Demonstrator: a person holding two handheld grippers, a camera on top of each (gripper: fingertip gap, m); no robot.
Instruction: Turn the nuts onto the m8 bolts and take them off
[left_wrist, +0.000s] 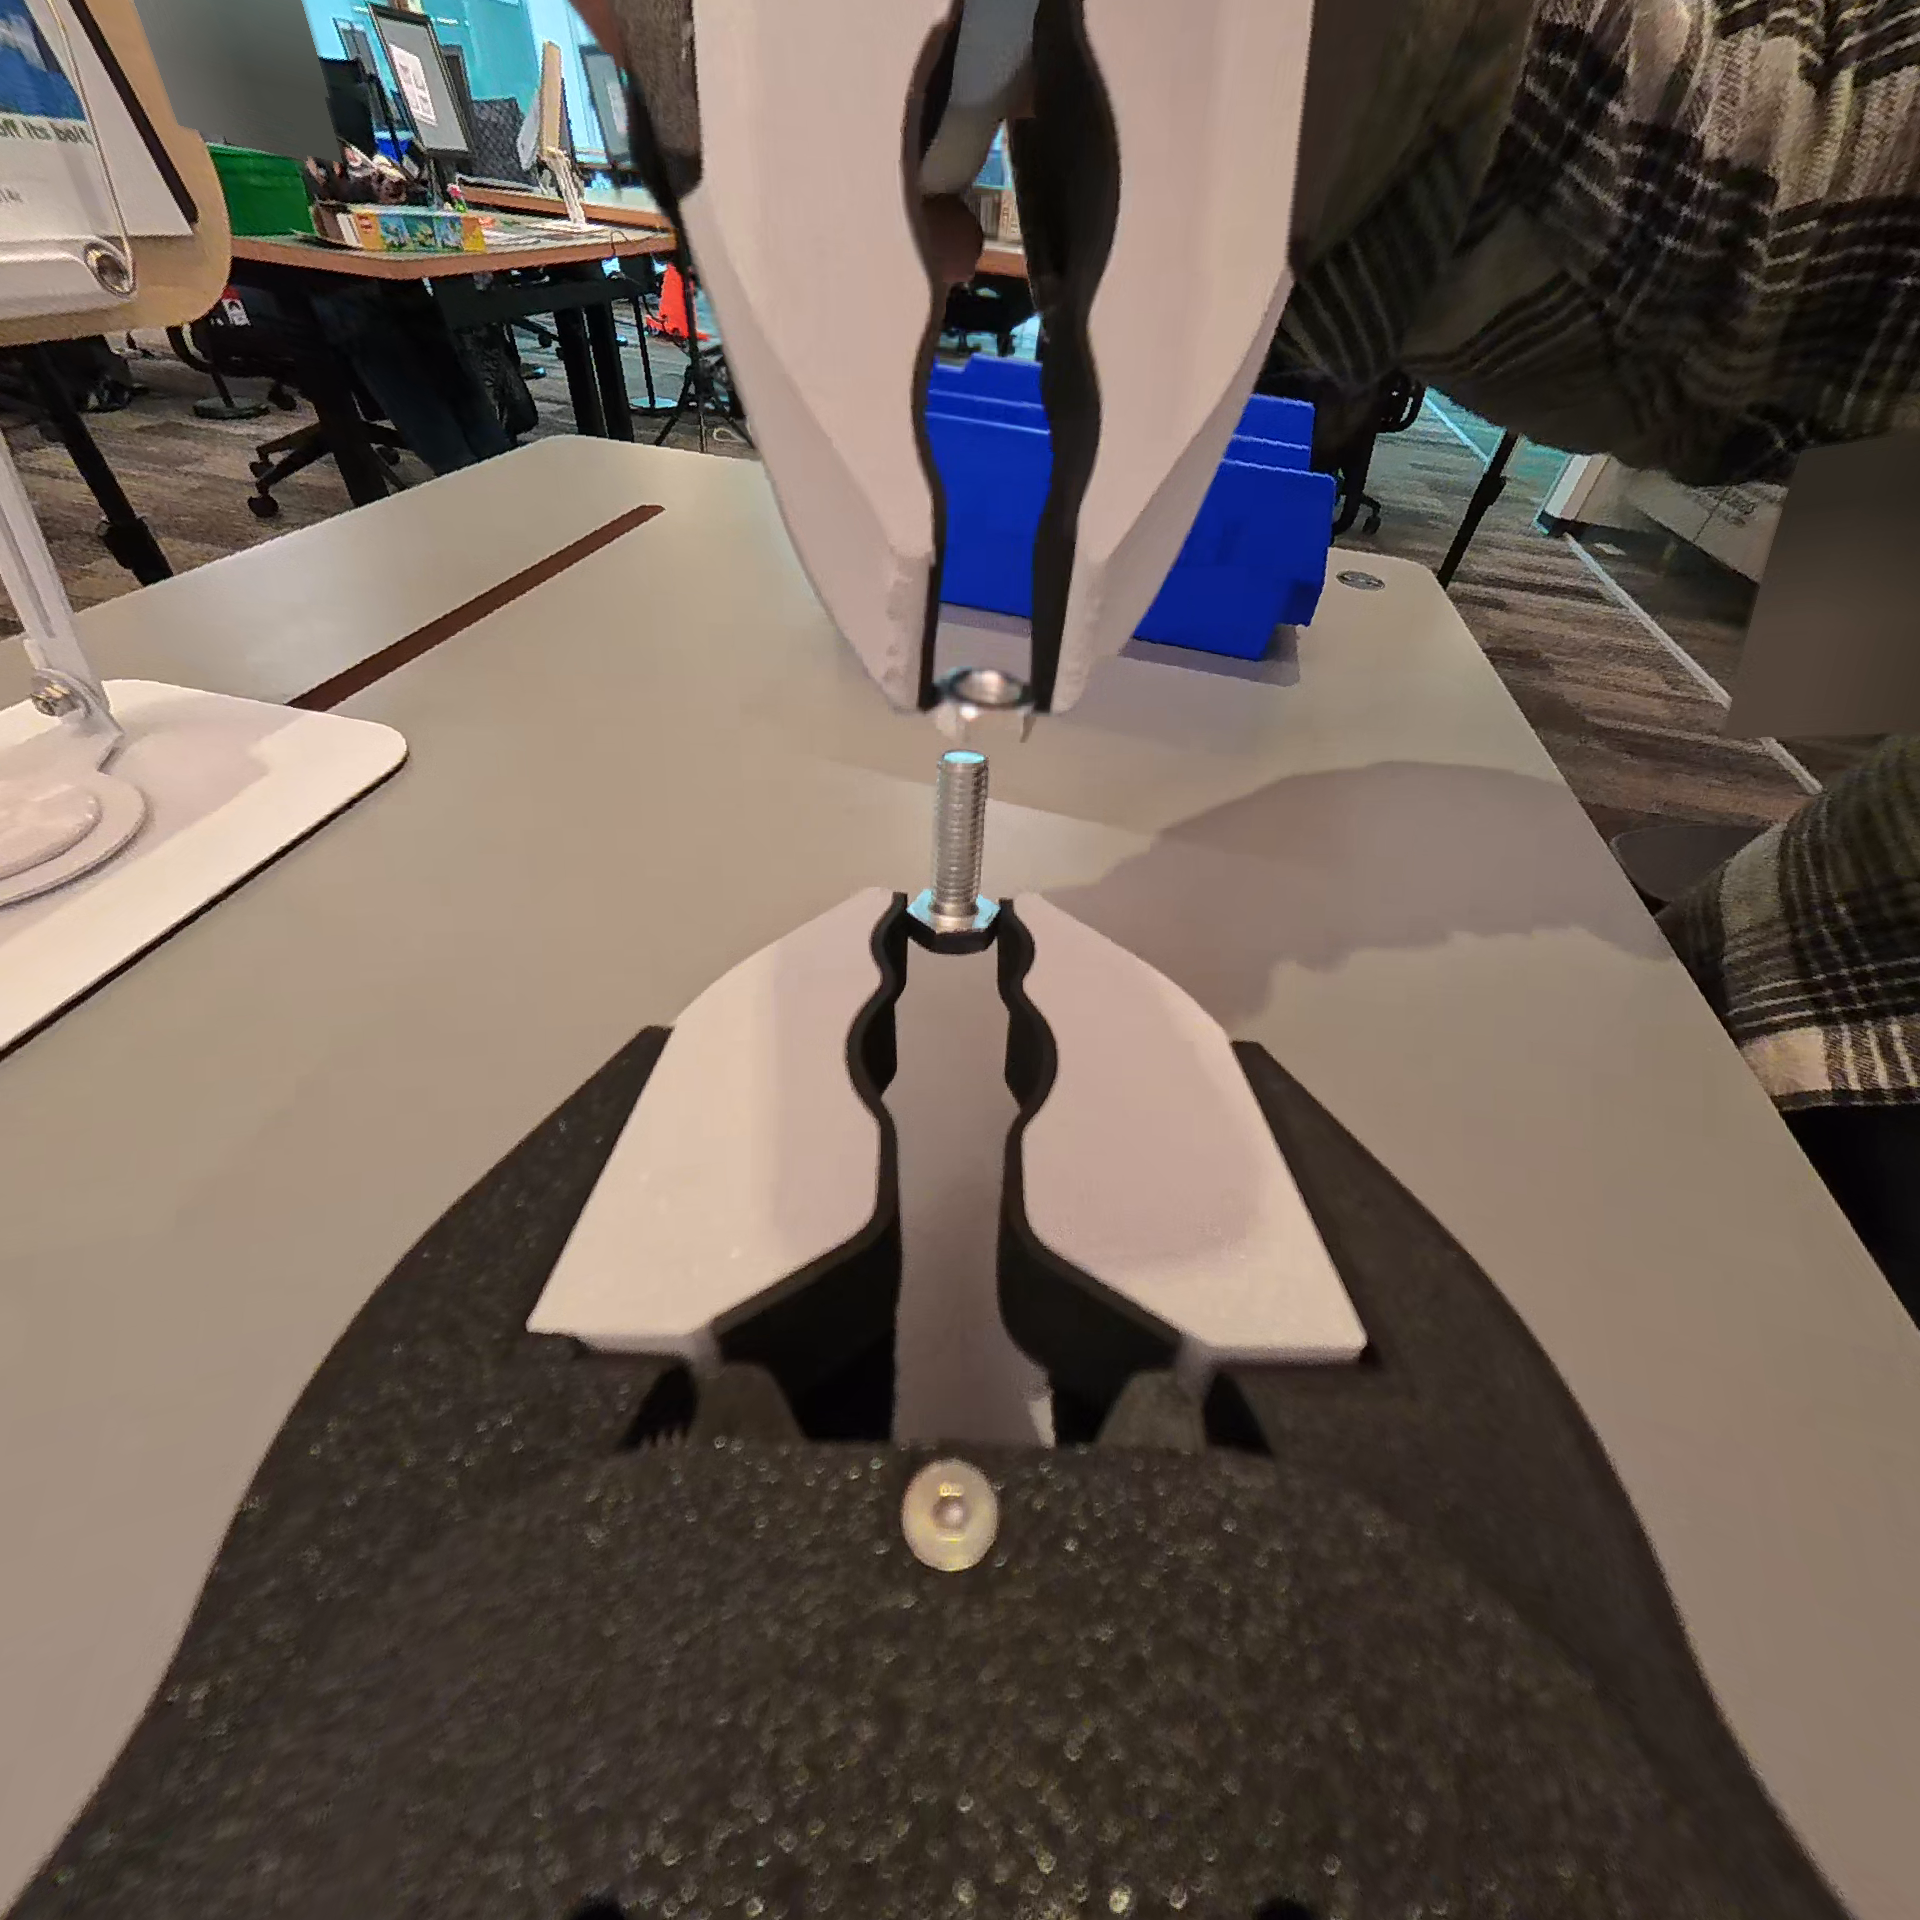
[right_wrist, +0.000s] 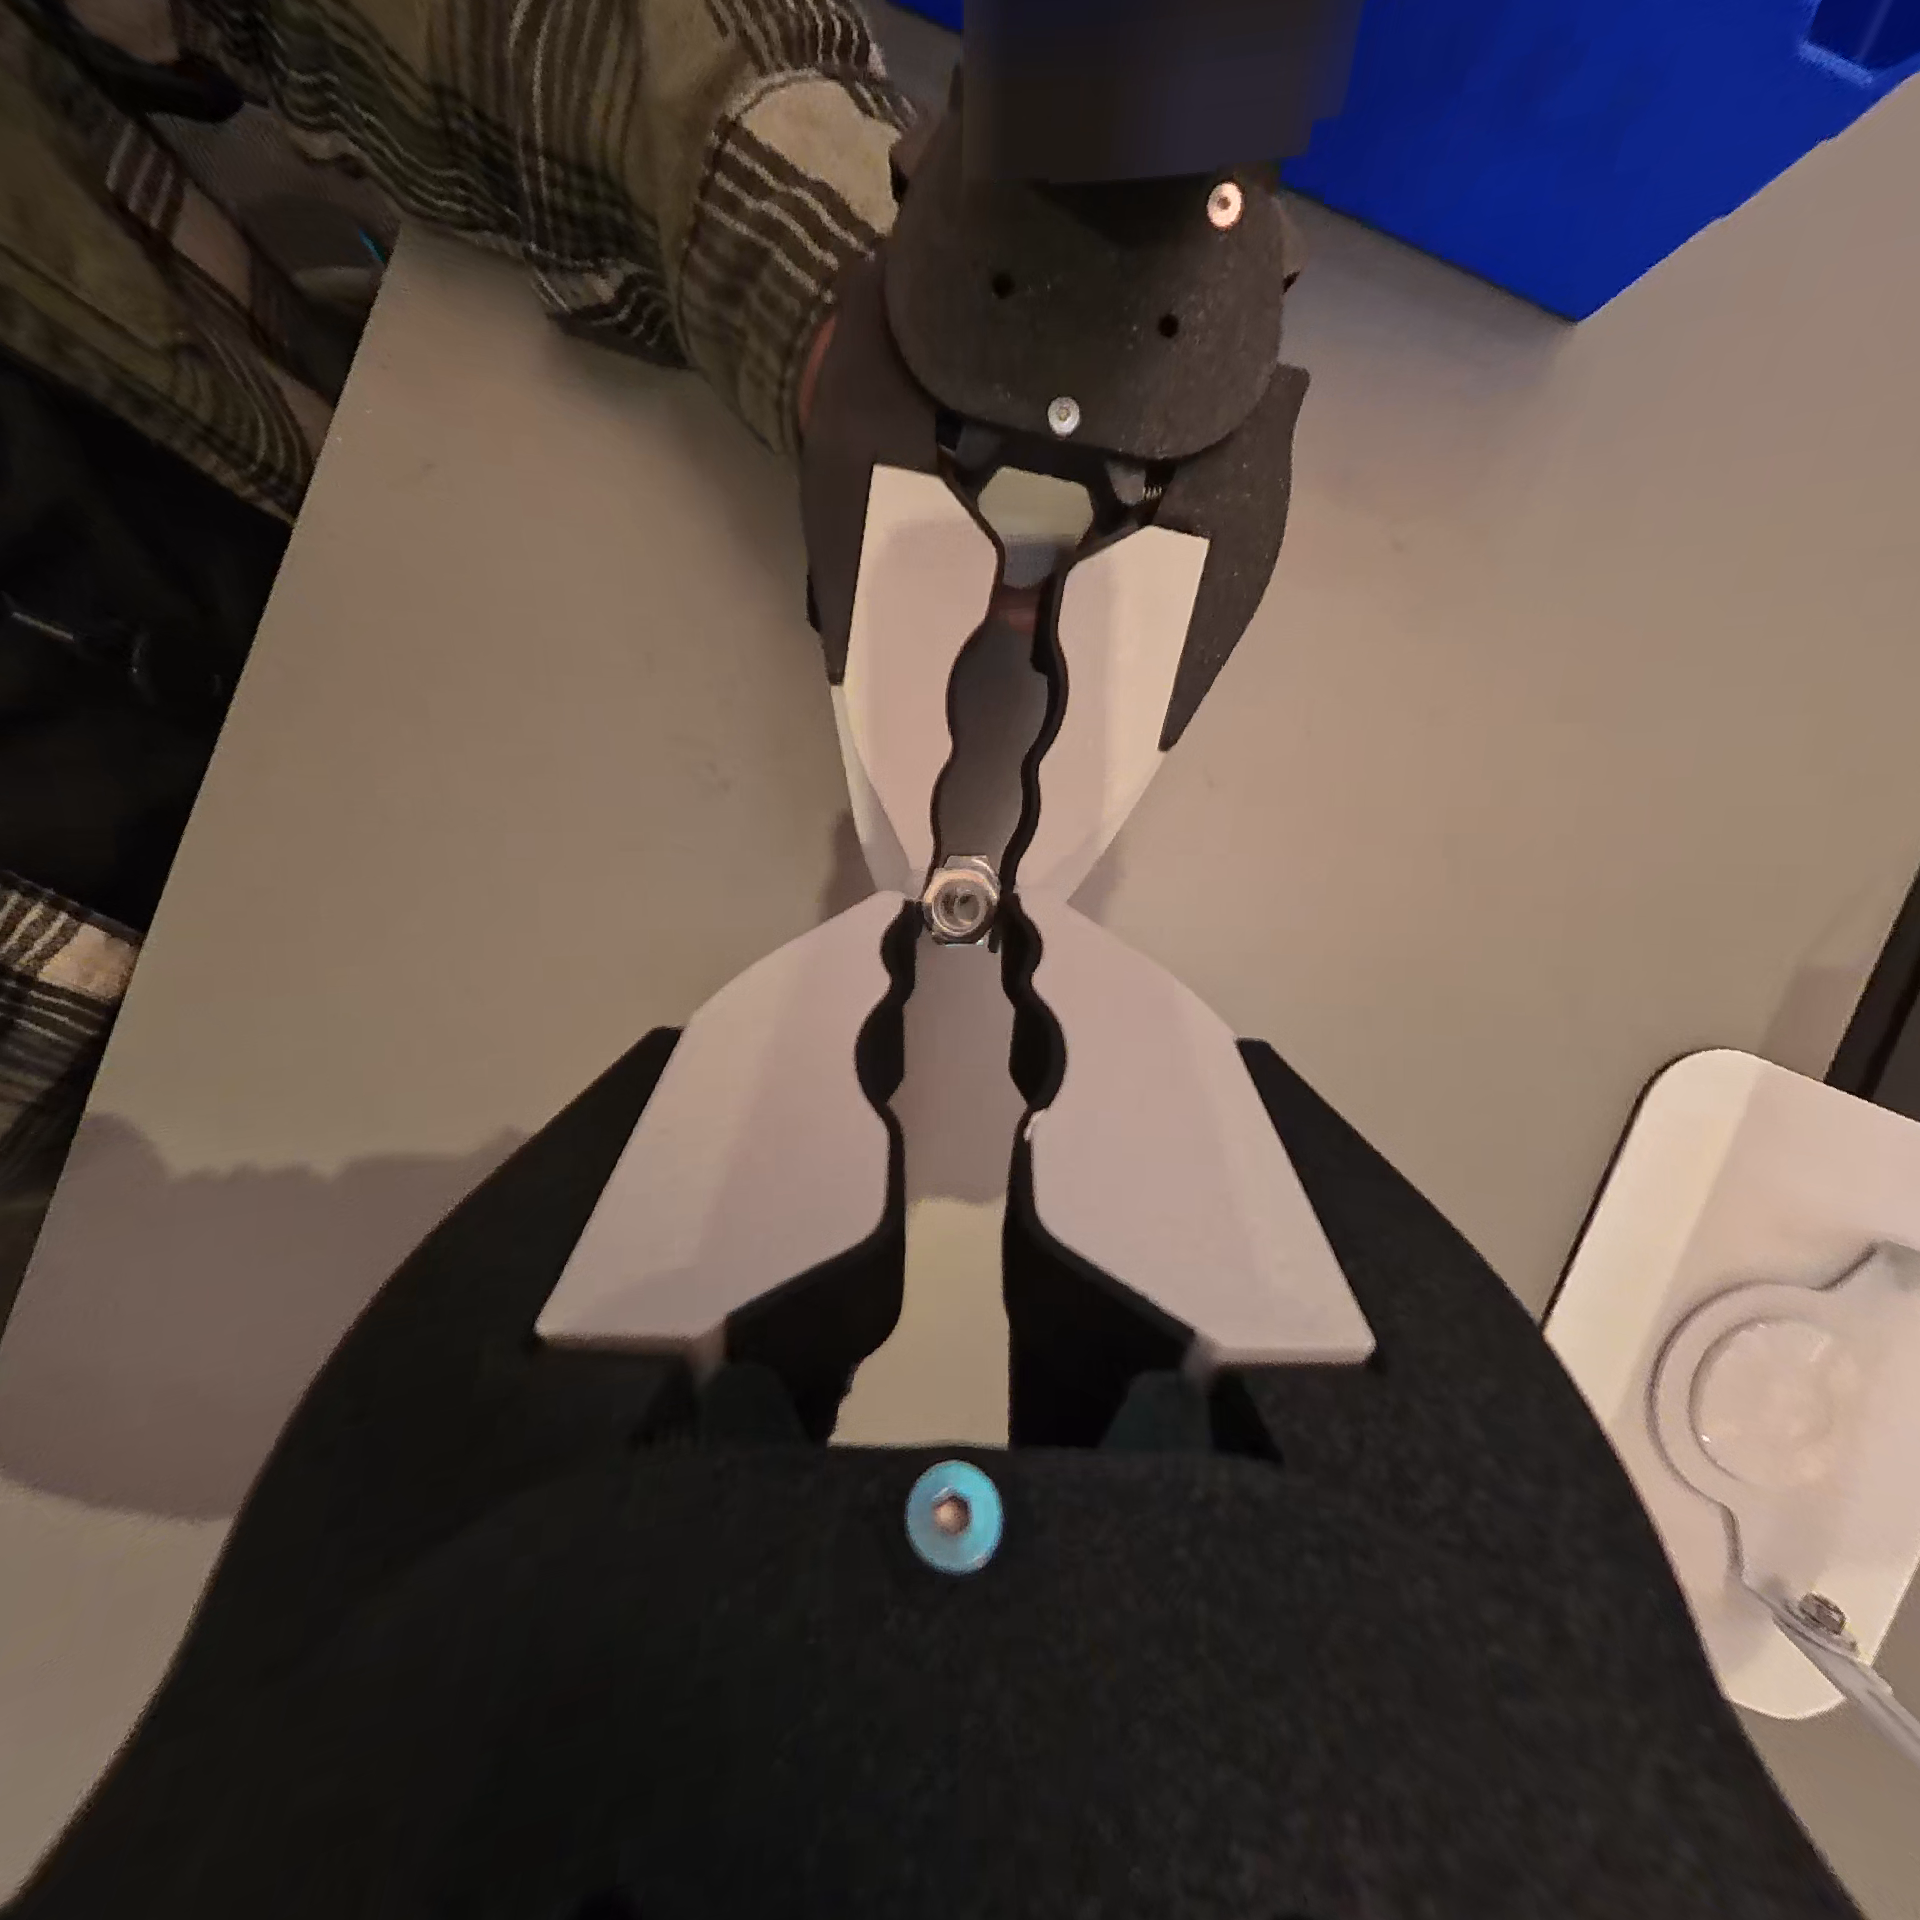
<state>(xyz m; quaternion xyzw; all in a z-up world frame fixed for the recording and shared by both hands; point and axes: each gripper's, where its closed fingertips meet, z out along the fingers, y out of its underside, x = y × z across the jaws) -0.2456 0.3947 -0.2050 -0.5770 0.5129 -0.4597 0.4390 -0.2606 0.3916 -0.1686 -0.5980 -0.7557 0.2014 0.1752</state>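
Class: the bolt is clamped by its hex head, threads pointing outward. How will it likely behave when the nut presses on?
The bolt looks metal, so probably stiff. Fingers grip only its flat-sided head, so it likely won't spin but might tilt. The nut isn't touching yet.

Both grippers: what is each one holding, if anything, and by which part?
The left gripper clamps a silver bolt by its hex head, shank pointing up. The right gripper pinches a silver nut by its outer flats, just above the bolt tip, not yet on.
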